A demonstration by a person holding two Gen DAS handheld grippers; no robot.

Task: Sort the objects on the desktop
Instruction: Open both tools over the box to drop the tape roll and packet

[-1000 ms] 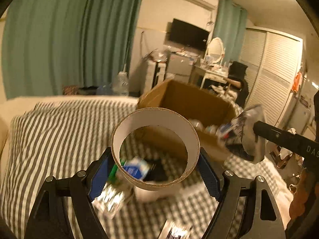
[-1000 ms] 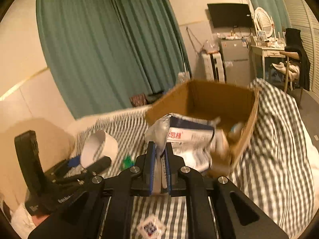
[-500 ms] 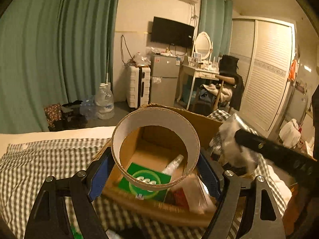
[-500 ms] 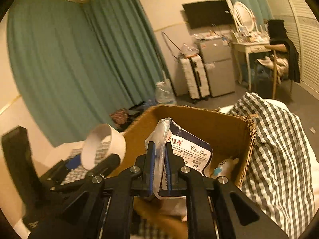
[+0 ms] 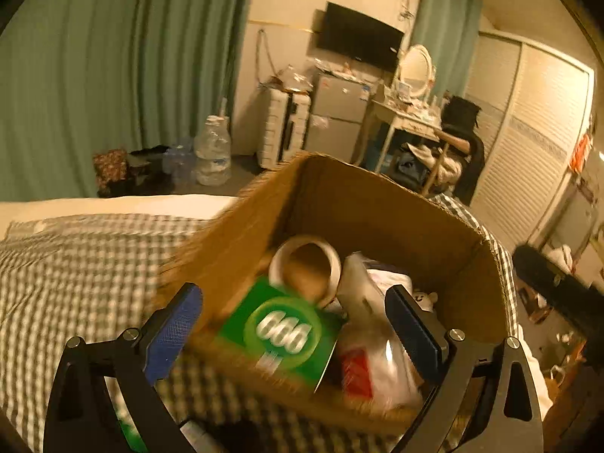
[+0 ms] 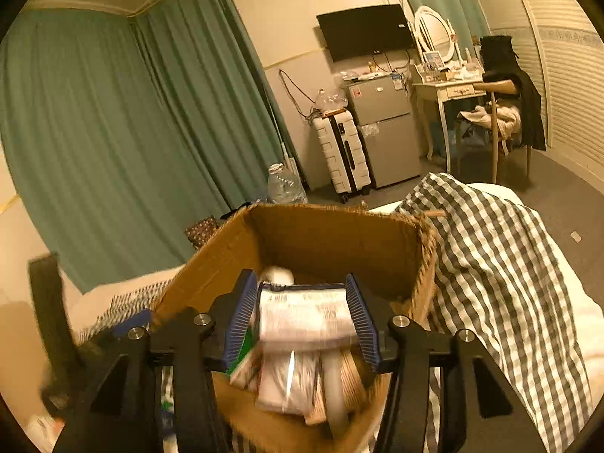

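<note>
Cardboard walls of the box (image 5: 377, 219) look soft and frayed at the rim, and both grippers hang right over them, so a careless pull-back could catch an edge and tip or drag the box across the checked cloth (image 5: 75, 264). The load inside is piled loosely: the ring (image 5: 305, 264) leans against the green pack (image 5: 279, 332), and the pouch (image 6: 305, 313) lies on top of the heap, so a knock could slide something out over the near wall.

Jaws of the left gripper (image 5: 294, 324) stand wide apart with nothing between the pads; the ring sits inside the box, beyond and slightly above the gap, clear of both fingers. Jaws of the right gripper (image 6: 300, 321) are likewise spread. The pouch shows between them, close to both pads, blurred, but I judge it is released and resting on the heap below rather than pinched. More items lie on the cloth near the left gripper, too blurred to name.
</note>
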